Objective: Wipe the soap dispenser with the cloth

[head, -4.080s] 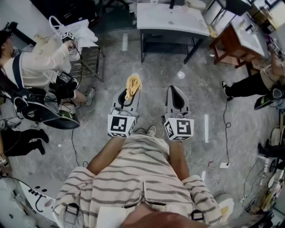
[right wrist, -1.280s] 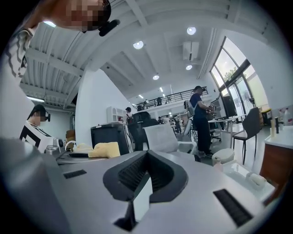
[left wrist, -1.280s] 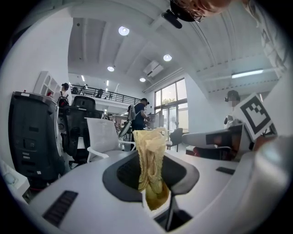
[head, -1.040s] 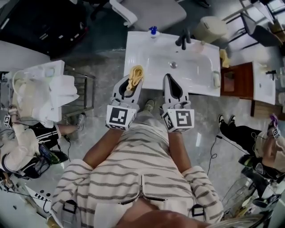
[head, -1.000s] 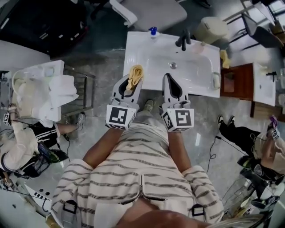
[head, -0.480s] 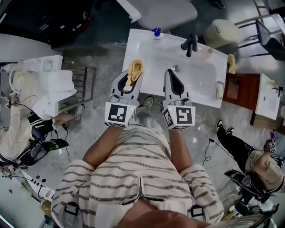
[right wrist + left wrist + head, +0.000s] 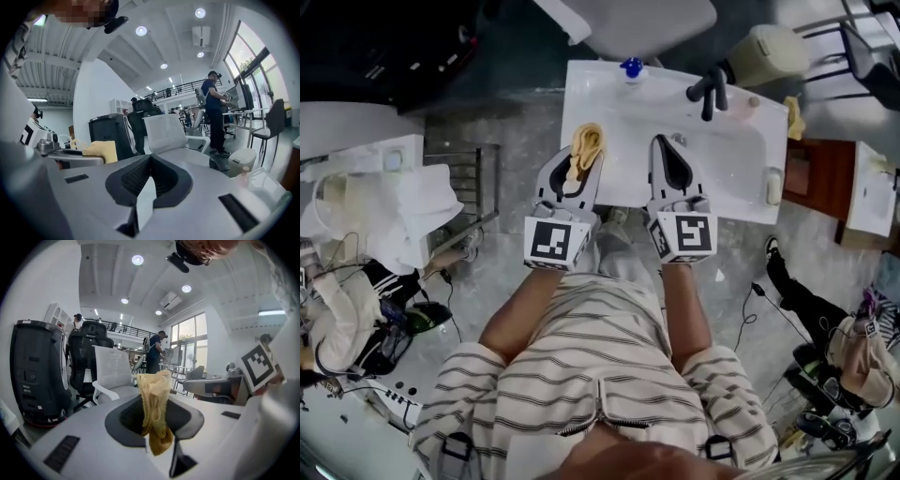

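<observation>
The soap dispenser [image 7: 630,67], a small bottle with a blue pump top, stands at the back rim of the white sink [image 7: 741,155], left of the black tap [image 7: 710,87]. My left gripper [image 7: 582,155] is shut on a crumpled yellow cloth [image 7: 586,143], which sticks up out of the jaws over the sink's front left part. In the left gripper view the cloth [image 7: 154,408] hangs pinched in the left gripper [image 7: 155,401]. My right gripper [image 7: 668,152] is shut and empty beside it, over the basin. The right gripper view shows the right gripper [image 7: 149,164] with its jaws together.
A white office chair [image 7: 637,19] and a beige bin [image 7: 773,52] stand behind the sink. A wooden table [image 7: 816,178] is at its right, a wire rack [image 7: 459,187] and white bags [image 7: 384,202] at its left. People sit at both sides on the floor.
Both grippers have come forward together and now reach over the sink's front edge. The cloth stays in the left jaws; the right jaws stay shut.
</observation>
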### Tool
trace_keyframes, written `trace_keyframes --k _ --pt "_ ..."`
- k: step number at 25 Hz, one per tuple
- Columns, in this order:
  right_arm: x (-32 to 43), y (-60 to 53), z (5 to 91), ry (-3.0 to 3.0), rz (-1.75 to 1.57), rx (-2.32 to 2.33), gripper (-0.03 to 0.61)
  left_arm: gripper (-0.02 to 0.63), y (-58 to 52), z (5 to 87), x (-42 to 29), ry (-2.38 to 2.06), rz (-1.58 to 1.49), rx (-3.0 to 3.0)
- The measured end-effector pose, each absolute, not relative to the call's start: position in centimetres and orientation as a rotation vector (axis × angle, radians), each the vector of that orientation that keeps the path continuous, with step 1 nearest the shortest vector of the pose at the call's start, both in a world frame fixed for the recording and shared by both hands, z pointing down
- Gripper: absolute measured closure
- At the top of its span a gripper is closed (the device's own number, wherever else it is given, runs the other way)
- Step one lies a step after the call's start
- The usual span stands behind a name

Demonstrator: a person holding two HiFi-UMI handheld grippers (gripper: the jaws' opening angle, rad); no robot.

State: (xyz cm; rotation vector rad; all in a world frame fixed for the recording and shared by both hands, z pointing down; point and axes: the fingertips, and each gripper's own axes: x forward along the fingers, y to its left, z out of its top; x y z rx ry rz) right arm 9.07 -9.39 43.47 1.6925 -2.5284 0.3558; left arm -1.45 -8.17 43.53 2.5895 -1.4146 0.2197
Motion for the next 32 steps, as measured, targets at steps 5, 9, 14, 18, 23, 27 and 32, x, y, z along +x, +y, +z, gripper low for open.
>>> trace_keyframes --k 5,9,14,18,23,27,32 --pt "9.1 -11.4 45.4 -2.484 0.385 1.717 0.578 0.517 -9.5 45.9 -1.7 -1.371 0.281 2.595" --pt "8.3 -13.2 47.2 -2.476 0.417 1.686 0.567 0.517 -10.5 47.0 -1.8 -1.367 0.289 2.585" --pt "7.5 -15.9 48.9 -2.462 0.433 1.667 0.520 0.517 -11.5 48.2 -2.1 -1.346 0.294 2.563" --pt "7.1 -17.9 50.2 -2.446 0.434 1.664 0.474 0.517 -12.0 49.3 -2.0 -1.321 0.300 2.561" --pt "6.9 -20.2 52.2 -2.411 0.402 1.636 0.451 0.517 -12.5 50.5 -1.8 -1.303 0.295 2.552" --pt "6.6 -21.8 53.6 -2.380 0.402 1.623 0.420 0.517 -12.7 51.2 -1.9 -1.284 0.310 2.551" --pt "6.4 -23.7 55.4 -2.352 0.425 1.622 0.396 0.517 -13.5 51.9 -2.4 -1.283 0.316 2.533"
